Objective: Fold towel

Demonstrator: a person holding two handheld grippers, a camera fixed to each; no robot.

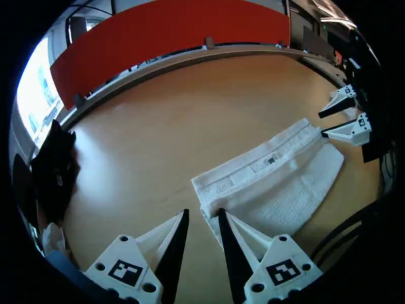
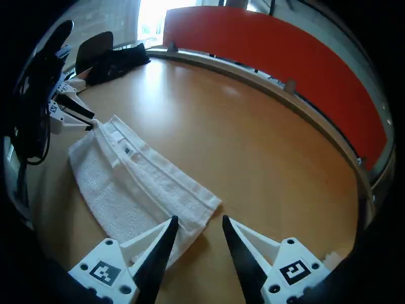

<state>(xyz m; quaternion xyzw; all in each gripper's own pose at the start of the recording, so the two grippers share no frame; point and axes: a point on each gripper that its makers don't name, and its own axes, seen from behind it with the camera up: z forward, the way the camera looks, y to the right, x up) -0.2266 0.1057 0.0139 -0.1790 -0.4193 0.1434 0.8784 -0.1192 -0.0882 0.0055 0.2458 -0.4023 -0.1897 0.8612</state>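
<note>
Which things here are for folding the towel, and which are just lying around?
For the job:
- white towel
- left gripper, open
- right gripper, open
- table that the towel lies on

Just lying about:
- black bundle by the table's far edge
- red screen behind the table

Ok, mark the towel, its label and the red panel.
towel [image 1: 283, 187], left gripper view, middle of its terry face.
label [image 1: 264, 163], left gripper view, the tag's middle.
red panel [image 2: 283, 50], right gripper view, its middle.
</note>
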